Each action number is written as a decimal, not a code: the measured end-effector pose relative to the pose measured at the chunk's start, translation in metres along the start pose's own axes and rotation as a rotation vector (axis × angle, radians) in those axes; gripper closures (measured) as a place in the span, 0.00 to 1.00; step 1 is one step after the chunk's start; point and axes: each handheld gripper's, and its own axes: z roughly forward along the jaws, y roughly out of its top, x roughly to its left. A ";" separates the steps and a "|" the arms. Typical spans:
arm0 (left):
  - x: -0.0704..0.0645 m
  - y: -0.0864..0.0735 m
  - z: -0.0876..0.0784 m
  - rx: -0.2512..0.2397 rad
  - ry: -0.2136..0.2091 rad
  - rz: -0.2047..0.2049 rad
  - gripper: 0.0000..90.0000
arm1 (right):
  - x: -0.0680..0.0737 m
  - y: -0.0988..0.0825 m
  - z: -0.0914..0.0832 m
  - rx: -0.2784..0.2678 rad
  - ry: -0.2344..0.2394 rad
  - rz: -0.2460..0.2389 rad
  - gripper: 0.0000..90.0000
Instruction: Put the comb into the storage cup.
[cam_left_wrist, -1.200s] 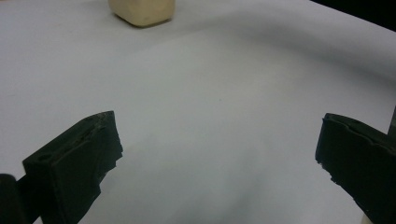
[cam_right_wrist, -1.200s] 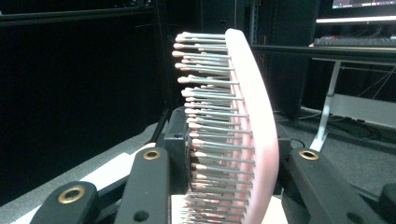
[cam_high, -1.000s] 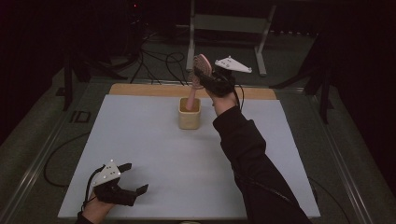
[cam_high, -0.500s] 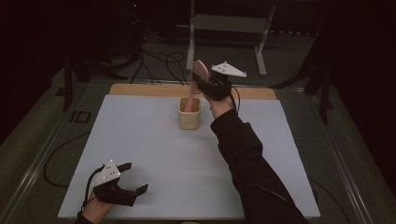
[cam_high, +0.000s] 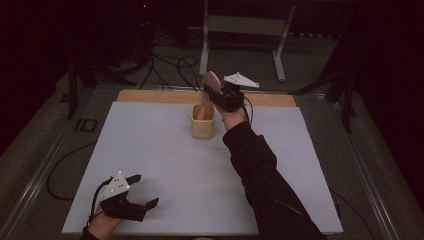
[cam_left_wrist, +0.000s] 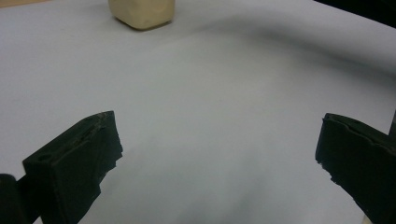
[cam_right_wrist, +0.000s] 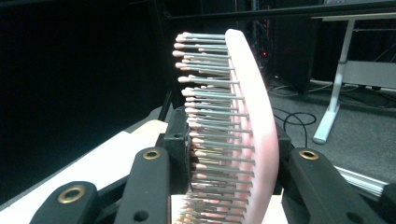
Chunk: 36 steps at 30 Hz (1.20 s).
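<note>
Right gripper (cam_high: 212, 92) clamps pink hairbrush (cam_right_wrist: 243, 130) above beige cup (cam_high: 203, 121); left gripper (cam_high: 142, 192) rests, jaws spread, empty

A pink plastic hairbrush (cam_right_wrist: 243, 140) with rows of thin grey, pink-tipped bristles stands roughly upright, its oval head uppermost and its handle end dipping down into a small cream-coloured square cup (cam_high: 203, 128). The bristles face left in the right gripper view. The cup stands upright on the pale counter (cam_high: 150, 150), near its far edge, open side up.
</note>
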 end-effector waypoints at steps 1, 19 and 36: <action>0.000 0.000 0.000 0.000 -0.001 -0.002 0.00 | 0.000 -0.001 0.001 0.003 0.000 0.002 0.71; 0.000 -0.001 0.000 0.000 -0.004 0.001 0.00 | -0.002 -0.026 0.014 0.048 0.007 0.053 0.71; 0.000 -0.002 0.002 0.008 -0.009 -0.003 0.00 | -0.020 -0.031 0.012 0.086 -0.006 0.096 0.69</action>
